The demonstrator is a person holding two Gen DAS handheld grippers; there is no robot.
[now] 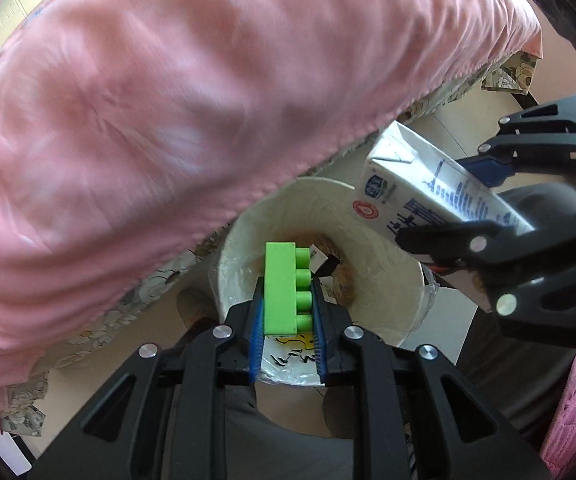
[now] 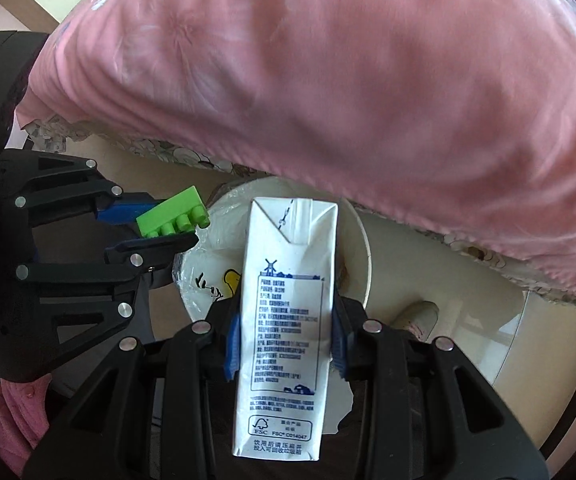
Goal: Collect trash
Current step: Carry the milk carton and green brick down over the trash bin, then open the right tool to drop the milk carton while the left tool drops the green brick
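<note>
**A:** So, starting at the left, what is the left gripper (image 1: pixel 288 312) carrying?

**B:** Its blue-padded fingers (image 1: pixel 257 328) are clamping a green toy brick (image 1: pixel 280 288) by its long sides, studs facing right in the left wrist view. The brick is hanging right over the mouth of the white bin (image 1: pixel 388 276), which I am reading as lining it up for a drop.

**A:** And the bin itself?

**B:** It is standing on the floor beside the bed, partly tucked under the overhanging pink bedspread (image 1: pixel 168 120). A clear liner is folding over its rim, and something brownish is lying at the bottom; I cannot tell what.

**A:** Moving right, then?

**B:** The right gripper (image 2: pixel 286 344) is holding a white milk carton (image 2: pixel 284 320), fingers squeezing its two narrow sides around the middle, folded top pointing forward and down toward the bin. Gripping mid-body is probably keeping the carton from pivoting.

**A:** Are both pieces over the opening?

**B:** Seemingly, yes: the brick is hovering toward the left rim, the carton across the centre. The two grippers are sitting near each other but apart, so both loads are likely clearing one another when released.
</note>
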